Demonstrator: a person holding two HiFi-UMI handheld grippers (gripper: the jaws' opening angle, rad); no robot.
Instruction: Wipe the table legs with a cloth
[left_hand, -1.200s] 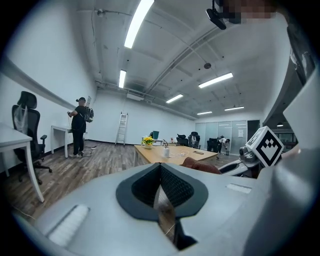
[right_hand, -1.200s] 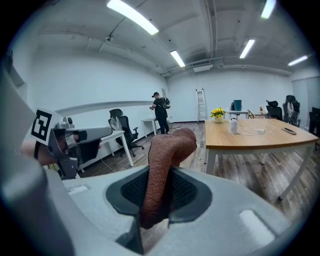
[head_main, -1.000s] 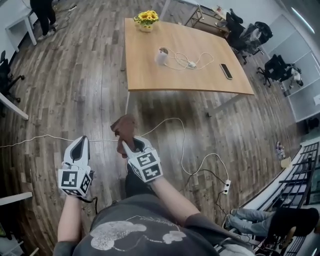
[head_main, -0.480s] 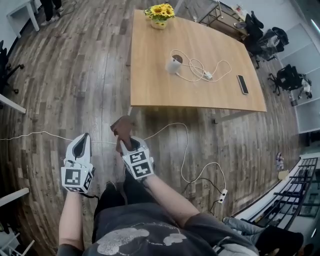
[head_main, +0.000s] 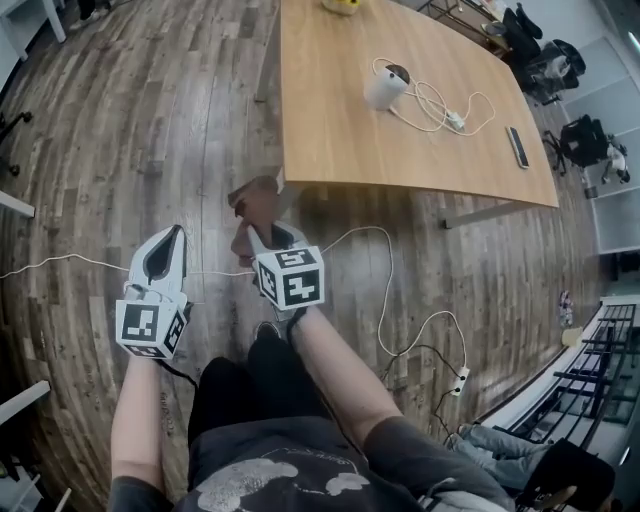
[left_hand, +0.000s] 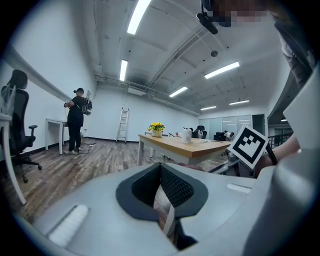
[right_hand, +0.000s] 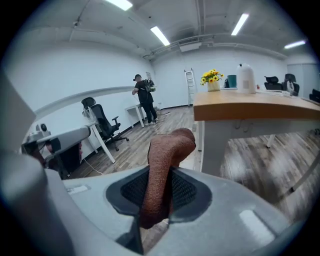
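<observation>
As the person is stepping closer, the rust-brown cloth (head_main: 256, 203) is now hanging just beside the near left corner of the surface (head_main: 330, 120), where a second ago it was still well short of it. The right gripper (head_main: 258, 236) is clenching that cloth between its jaws, with a folded end standing up above them. The left gripper (head_main: 170, 240) is trailing alongside, its jaws pressed together on nothing. I am judging that the approach is ending and that wiping is not yet happening, since the cloth is not touching any leg. The right gripper view is showing what the head view is barely giving: the white table leg (right_hand: 219, 145) standing upright under the corner, just beyond the cloth's tip and to its right. The head view, in turn, is laying out the white cable (head_main: 385, 285) looping across the floor below that edge, which could be catching a foot once the person is crouching to reach the leg.
</observation>
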